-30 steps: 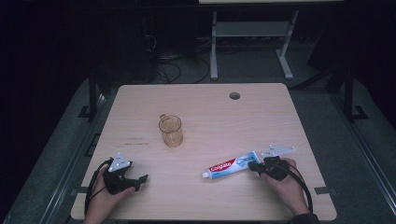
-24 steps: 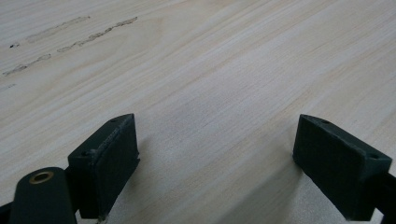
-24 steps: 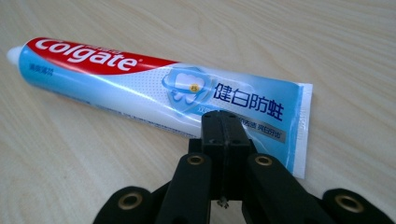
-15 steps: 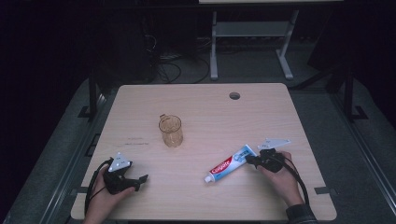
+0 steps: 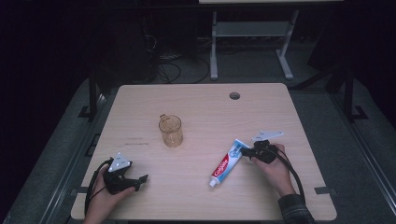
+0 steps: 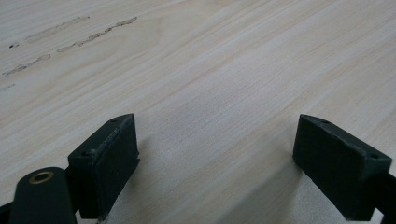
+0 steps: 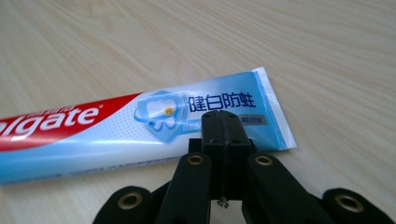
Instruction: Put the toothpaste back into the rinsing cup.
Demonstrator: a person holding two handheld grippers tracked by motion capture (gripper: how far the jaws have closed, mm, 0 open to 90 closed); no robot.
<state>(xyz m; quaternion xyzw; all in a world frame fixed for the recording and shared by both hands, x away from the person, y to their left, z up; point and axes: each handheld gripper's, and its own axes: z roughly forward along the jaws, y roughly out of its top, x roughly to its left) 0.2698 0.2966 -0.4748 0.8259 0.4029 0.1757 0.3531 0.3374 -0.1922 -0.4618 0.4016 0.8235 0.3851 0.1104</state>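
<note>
Right gripper (image 7: 223,122) with jaws shut flat, gripping nothing, nudging a soft, light, slippery red-white-and-blue plastic toothpaste tube (image 7: 140,126); best pinched across the crimped end.

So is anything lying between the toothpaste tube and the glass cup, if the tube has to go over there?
Nothing visible. In the high view, only bare tabletop lies between the toothpaste tube and the glass cup. The right hand-held gripper is shut on the tube's flat end; the left hand-held gripper sits open, off to the side near the front edge.
</note>
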